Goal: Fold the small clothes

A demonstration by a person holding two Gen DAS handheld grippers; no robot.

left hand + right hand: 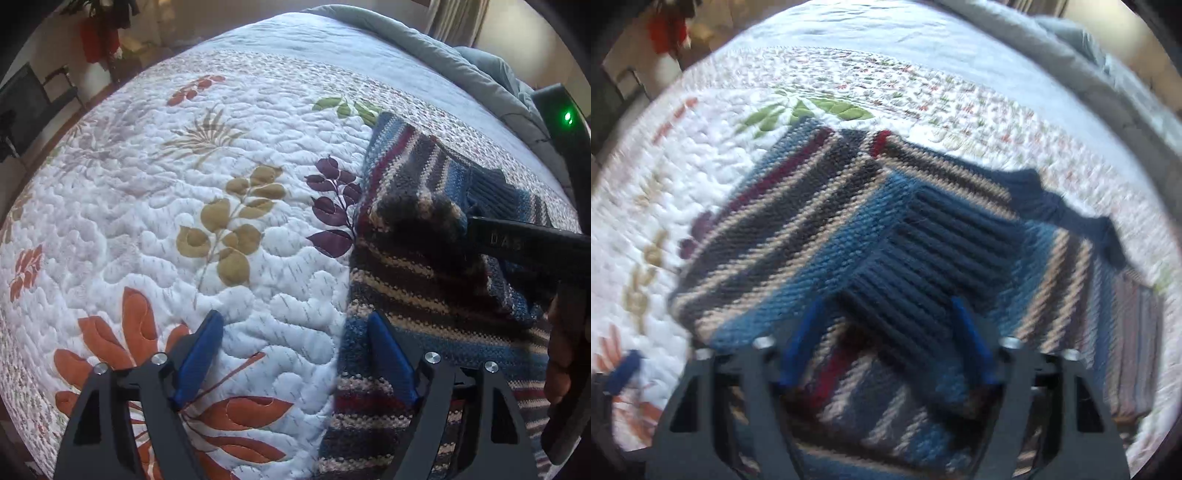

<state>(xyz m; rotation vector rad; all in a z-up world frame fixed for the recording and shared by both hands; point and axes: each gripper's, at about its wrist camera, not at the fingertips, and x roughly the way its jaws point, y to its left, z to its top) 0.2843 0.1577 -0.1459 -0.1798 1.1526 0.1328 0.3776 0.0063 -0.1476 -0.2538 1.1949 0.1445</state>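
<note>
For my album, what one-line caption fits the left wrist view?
Open left gripper straddles the edge of a striped knitted sweater on a white leaf-patterned quilt.

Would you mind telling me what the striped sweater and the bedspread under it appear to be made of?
Striped sweater: chunky knitted yarn, likely wool or acrylic; visible stitches and a ribbed navy cuff, matte.
Bedspread: quilted white fabric, probably cotton; puffy stitched swirls with appliqué-looking leaves, soft matte finish.

A white quilt (258,122) (leaf-patterned) beside a rumpled grey blanket (424,48).
</note>
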